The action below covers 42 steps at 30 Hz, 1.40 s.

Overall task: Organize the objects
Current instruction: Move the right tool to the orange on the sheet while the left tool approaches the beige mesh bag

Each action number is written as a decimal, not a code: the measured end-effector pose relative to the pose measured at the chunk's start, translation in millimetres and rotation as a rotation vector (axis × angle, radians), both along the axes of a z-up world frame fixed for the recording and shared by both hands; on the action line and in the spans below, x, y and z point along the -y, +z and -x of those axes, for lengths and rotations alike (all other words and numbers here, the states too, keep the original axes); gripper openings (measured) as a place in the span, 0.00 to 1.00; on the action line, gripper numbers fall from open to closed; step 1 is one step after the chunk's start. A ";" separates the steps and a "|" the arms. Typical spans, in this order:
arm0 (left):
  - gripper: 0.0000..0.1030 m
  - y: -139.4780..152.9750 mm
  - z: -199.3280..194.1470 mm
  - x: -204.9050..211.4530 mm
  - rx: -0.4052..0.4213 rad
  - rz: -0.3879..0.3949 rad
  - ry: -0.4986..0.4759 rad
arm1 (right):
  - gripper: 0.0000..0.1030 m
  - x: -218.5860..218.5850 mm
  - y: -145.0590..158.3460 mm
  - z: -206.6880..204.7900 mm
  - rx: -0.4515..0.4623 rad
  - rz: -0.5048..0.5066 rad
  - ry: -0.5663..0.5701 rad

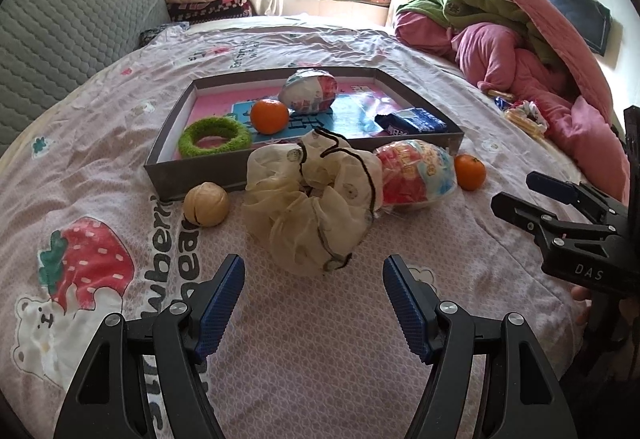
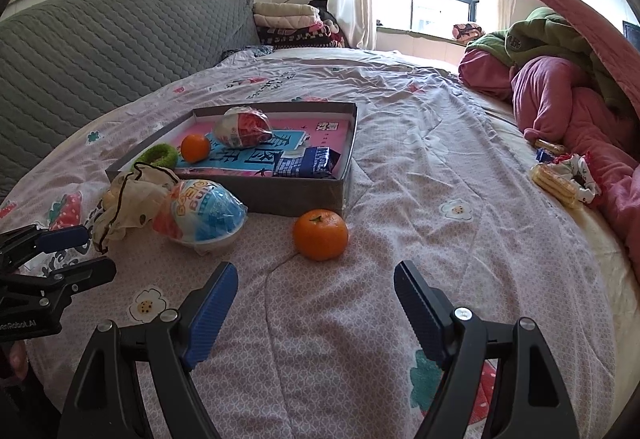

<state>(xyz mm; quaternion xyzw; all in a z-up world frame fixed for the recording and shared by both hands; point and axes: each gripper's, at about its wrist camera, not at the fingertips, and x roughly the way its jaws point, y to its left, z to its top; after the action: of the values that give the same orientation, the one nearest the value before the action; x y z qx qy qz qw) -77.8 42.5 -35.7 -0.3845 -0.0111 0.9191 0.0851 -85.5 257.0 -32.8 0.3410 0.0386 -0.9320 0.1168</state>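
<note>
A grey shallow box (image 1: 200, 181) (image 2: 296, 195) lies on the bed. It holds a green ring (image 1: 214, 137), an orange (image 1: 269, 115), a wrapped egg toy (image 1: 308, 91) and a blue snack pack (image 1: 414, 120). In front of the box lie a walnut-like ball (image 1: 206, 204), a cream scrunchie (image 1: 312, 199), a second egg toy (image 1: 416, 173) (image 2: 206, 215) and a loose orange (image 1: 470, 172) (image 2: 320, 234). My left gripper (image 1: 314, 275) is open and empty, just short of the scrunchie. My right gripper (image 2: 316, 281) is open and empty, just short of the loose orange.
The bed sheet (image 2: 440, 259) is pink with prints. A pile of pink and green bedding (image 2: 568, 79) lies at the right. Biscuits and a frilled cloth (image 2: 564, 177) lie beside it. A grey quilted headboard (image 2: 100, 51) stands at the left.
</note>
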 end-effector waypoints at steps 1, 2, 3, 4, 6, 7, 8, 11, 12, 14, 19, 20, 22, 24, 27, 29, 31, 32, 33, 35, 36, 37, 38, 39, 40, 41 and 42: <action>0.71 -1.2 2.2 0.9 0.002 -0.003 0.001 | 0.78 0.3 -1.1 1.3 0.004 -0.001 0.001; 0.71 -1.6 3.3 1.5 0.002 -0.008 0.002 | 0.78 0.8 -2.3 2.6 0.010 -0.001 0.001; 0.71 -2.2 4.7 2.1 0.004 -0.013 0.003 | 0.78 1.1 -3.8 3.7 0.014 -0.003 0.000; 0.71 -2.8 6.7 2.6 0.004 -0.017 0.002 | 0.78 1.6 -5.3 4.5 0.018 -0.006 0.000; 0.71 -3.7 9.7 2.6 0.005 -0.019 0.001 | 0.78 2.3 -7.1 6.5 0.024 -0.011 -0.002; 0.71 -4.0 11.5 3.0 0.004 -0.021 0.001 | 0.78 3.0 -8.4 7.6 0.028 -0.014 -0.002; 0.71 -4.3 12.7 3.1 0.003 -0.024 0.003 | 0.78 3.2 -9.2 8.1 0.031 -0.016 -0.002; 0.71 -5.1 16.6 3.7 0.001 -0.027 0.003 | 0.78 4.8 -12.7 11.2 0.041 -0.027 -0.006; 0.71 -5.5 18.9 3.8 0.000 -0.025 0.004 | 0.78 5.0 -13.2 12.1 0.044 -0.027 -0.007; 0.71 -5.8 22.6 4.6 0.000 -0.022 0.008 | 0.78 4.7 -14.4 13.4 0.048 -0.028 -0.009; 0.71 -5.4 32.7 7.9 -0.003 -0.034 0.016 | 0.78 5.1 -15.4 16.1 0.046 -0.032 -0.011; 0.71 -5.1 34.8 9.0 -0.002 -0.041 0.019 | 0.78 5.4 -15.6 16.7 0.047 -0.034 -0.011; 0.71 -4.3 39.8 10.8 -0.002 -0.053 0.024 | 0.78 6.6 -16.8 17.7 0.048 -0.044 -0.012; 0.71 -3.8 42.9 11.3 -0.005 -0.055 0.025 | 0.78 7.9 -18.0 19.0 0.053 -0.052 -0.009; 0.71 -3.6 47.2 11.3 -0.005 -0.057 0.024 | 0.78 9.9 -18.1 22.3 0.054 -0.063 -0.003; 0.71 -3.5 49.7 11.8 -0.006 -0.058 0.027 | 0.78 10.2 -17.9 25.5 0.057 -0.062 -0.002; 0.71 -3.3 53.0 12.7 -0.005 -0.060 0.030 | 0.78 9.5 -18.2 29.8 0.067 -0.057 -0.003; 0.71 -3.1 54.6 13.4 -0.006 -0.061 0.033 | 0.78 8.9 -18.2 31.9 0.073 -0.051 -0.004; 0.71 -3.1 56.7 14.4 -0.005 -0.064 0.037 | 0.78 8.0 -18.5 33.8 0.078 -0.045 -0.005; 0.71 -2.9 60.0 15.5 -0.002 -0.072 0.041 | 0.78 6.7 -18.2 37.9 0.086 -0.036 -0.004; 0.71 -2.9 62.1 15.8 -0.001 -0.073 0.043 | 0.78 6.5 -18.0 40.8 0.090 -0.031 -0.003; 0.71 -2.8 63.6 16.0 -0.001 -0.073 0.045 | 0.78 6.4 -18.0 42.9 0.093 -0.030 -0.001; 0.71 -2.8 65.1 15.9 -0.001 -0.073 0.046 | 0.78 6.5 -18.6 45.3 0.099 -0.030 0.001; 0.71 -2.8 67.1 15.7 0.000 -0.071 0.046 | 0.78 6.2 -19.3 47.5 0.105 -0.031 0.000; 0.71 -2.7 68.6 15.6 0.000 -0.070 0.047 | 0.78 6.5 -20.1 49.8 0.113 -0.032 0.002; 0.71 -2.6 69.1 15.6 0.000 -0.071 0.047 | 0.78 7.0 -20.5 52.0 0.120 -0.032 0.006; 0.71 -2.2 70.5 14.9 -0.001 -0.070 0.047 | 0.78 7.8 -21.2 53.9 0.128 -0.034 0.010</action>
<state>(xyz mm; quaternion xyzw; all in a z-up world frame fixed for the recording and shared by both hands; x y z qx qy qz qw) -148.3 27.6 -37.9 -0.3803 -0.0523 0.9201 0.0771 -139.4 249.2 -54.0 0.4016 0.0486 -0.9069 0.1178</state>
